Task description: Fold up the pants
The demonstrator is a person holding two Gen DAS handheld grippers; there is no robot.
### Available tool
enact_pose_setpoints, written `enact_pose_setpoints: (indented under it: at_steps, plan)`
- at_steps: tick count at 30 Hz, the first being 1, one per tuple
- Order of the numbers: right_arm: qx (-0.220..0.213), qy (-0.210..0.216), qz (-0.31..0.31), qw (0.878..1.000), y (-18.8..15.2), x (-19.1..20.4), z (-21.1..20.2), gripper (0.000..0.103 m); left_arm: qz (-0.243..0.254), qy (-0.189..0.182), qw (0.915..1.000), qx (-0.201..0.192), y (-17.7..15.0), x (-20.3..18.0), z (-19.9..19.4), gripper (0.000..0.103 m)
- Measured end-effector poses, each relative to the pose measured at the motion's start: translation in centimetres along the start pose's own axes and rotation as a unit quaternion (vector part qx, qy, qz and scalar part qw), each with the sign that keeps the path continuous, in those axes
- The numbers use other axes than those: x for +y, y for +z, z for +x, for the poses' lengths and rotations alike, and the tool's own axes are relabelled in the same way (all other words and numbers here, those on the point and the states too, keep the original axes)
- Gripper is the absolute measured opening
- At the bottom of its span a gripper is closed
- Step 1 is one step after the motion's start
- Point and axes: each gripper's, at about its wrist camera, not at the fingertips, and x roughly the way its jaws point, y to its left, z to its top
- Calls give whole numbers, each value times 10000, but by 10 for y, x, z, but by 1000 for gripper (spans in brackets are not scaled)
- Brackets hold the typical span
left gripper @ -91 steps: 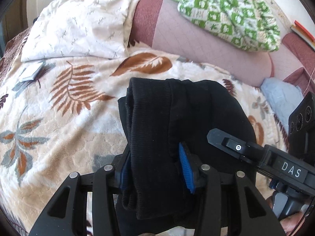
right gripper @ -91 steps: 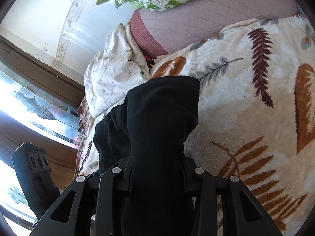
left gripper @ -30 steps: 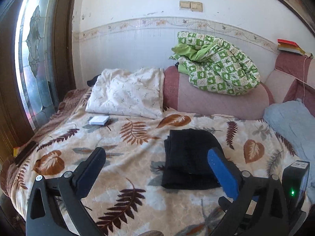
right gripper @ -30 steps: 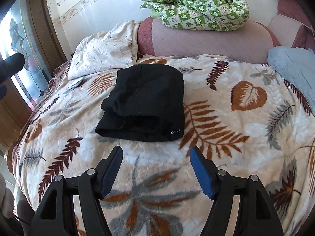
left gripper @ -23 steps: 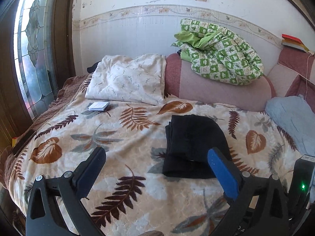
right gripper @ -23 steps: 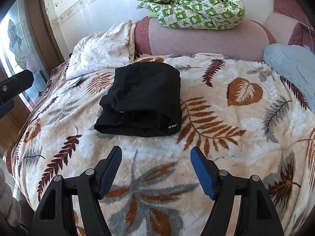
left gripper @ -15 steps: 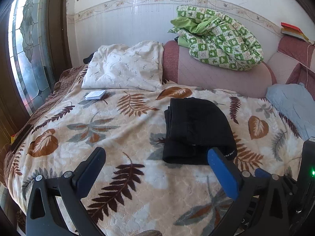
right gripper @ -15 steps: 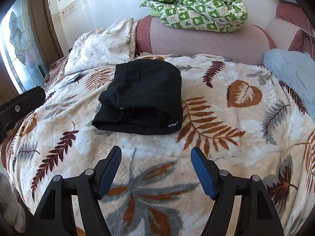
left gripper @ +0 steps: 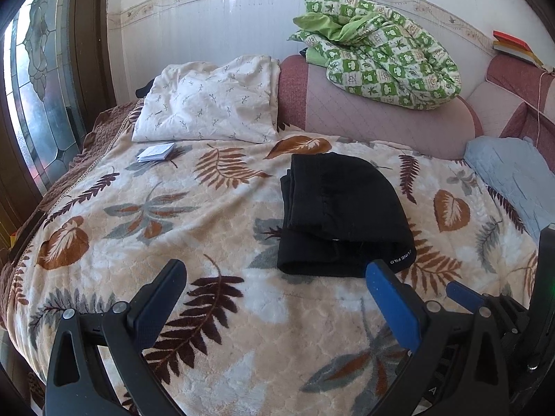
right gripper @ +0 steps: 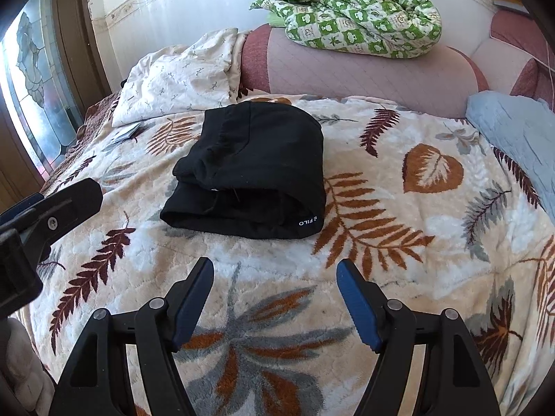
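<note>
The black pants (left gripper: pixel 341 215) (right gripper: pixel 253 170) lie folded in a compact bundle on the leaf-patterned blanket (left gripper: pixel 208 228) (right gripper: pixel 381 242), a small white label at the near right corner. My left gripper (left gripper: pixel 274 277) is open, held back from the bundle's near edge with nothing between its fingers. My right gripper (right gripper: pixel 275 274) is open too, a short way in front of the bundle, its blue pads (right gripper: pixel 357 301) apart and empty. One finger of the left gripper (right gripper: pixel 52 208) shows at the left edge of the right wrist view.
A cream pillow (left gripper: pixel 208 104) and a pink bolster (left gripper: pixel 374 118) with a green checked quilt (left gripper: pixel 381 55) lie at the bed's head. A small white booklet (left gripper: pixel 156 152) lies near the pillow. A light blue cloth (left gripper: pixel 513 173) sits at the right. A stained-glass window (left gripper: pixel 38 86) flanks the left.
Three seconds ago both grippers were shut on the pants; now both are open and drawn back, the bundle lying free. Over the last second the left view tilted down toward the bed.
</note>
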Motion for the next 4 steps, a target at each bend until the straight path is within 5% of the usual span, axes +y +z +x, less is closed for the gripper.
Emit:
enact_pose_setpoints:
  at_steps: [4]
  plan:
    - [7,-31,-12,10000,0,0,0,79,-30,-32,10000,67,-1,1,2,103]
